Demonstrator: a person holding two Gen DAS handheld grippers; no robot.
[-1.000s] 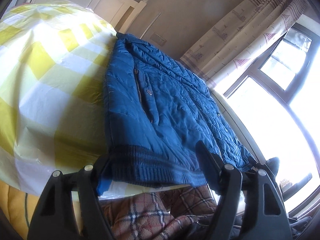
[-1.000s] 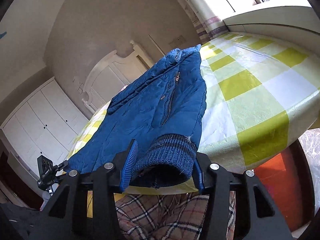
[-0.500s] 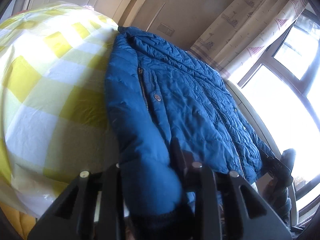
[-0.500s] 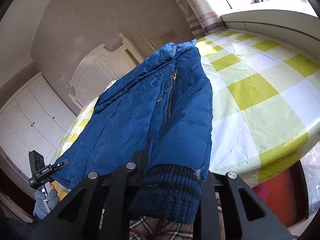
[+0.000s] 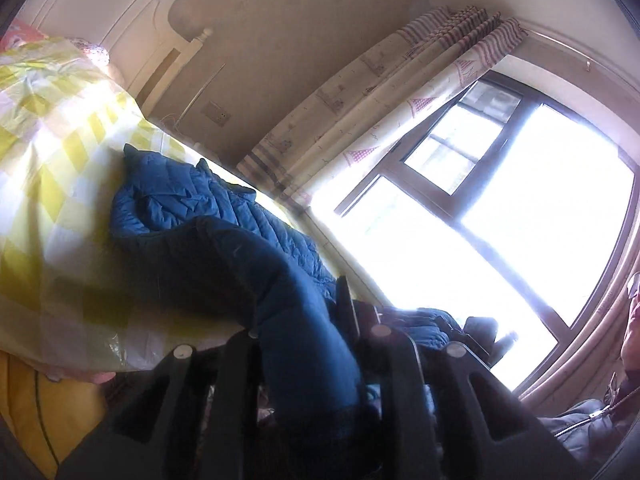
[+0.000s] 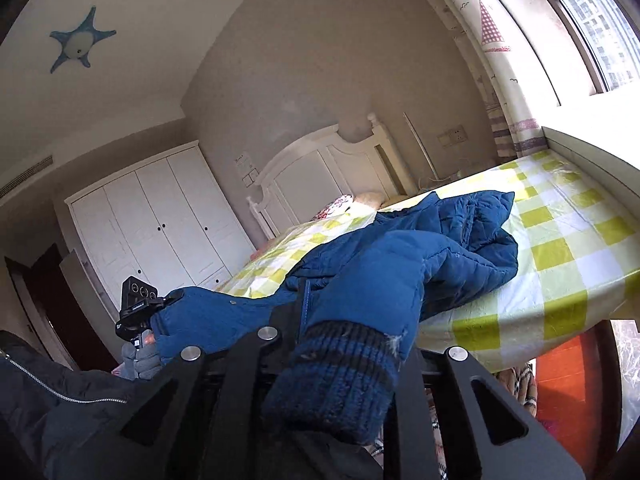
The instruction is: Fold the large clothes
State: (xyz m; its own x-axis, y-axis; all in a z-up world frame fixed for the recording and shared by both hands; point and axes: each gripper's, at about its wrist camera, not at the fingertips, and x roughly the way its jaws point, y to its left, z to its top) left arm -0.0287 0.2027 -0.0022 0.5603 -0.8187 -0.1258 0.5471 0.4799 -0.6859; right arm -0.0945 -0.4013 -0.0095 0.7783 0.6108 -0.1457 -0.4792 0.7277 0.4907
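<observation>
Now both tongs are gripping the near end of the puffy blue quilted jacket (image 6: 460,256), and everything is turning on where the rest of it is lying: straight ahead of both, its long axis running away from the person toward the collar (image 6: 476,204) at the far end. The right gripper (image 6: 344,344) is sitting clamped on the dark ribbed knit hem (image 6: 340,380), which is bulging out between its black fingers. The left gripper (image 5: 312,344) is pinching a fold of the jacket's hem edge, its jaws drawn tight on the fabric. Its camera housing is showing in the right wrist view, a gloved hand (image 6: 140,356) beneath it. The two are standing about level with each other at the hem, so neither is looking nearer the collar. The near half of the jacket is hanging raised off the bed while the shoulders and collar are resting on it (so the hem would be travelling forward along that axis, by my judgement, to meet the collar).

The jacket is resting on a yellow-and-white checked sheet (image 6: 560,256) covering a bed with a white wooden headboard (image 6: 320,164). A bright window (image 5: 500,232) with a patterned curtain (image 5: 360,108) is flanking one side, and a white wardrobe (image 6: 152,220) is standing by the other
</observation>
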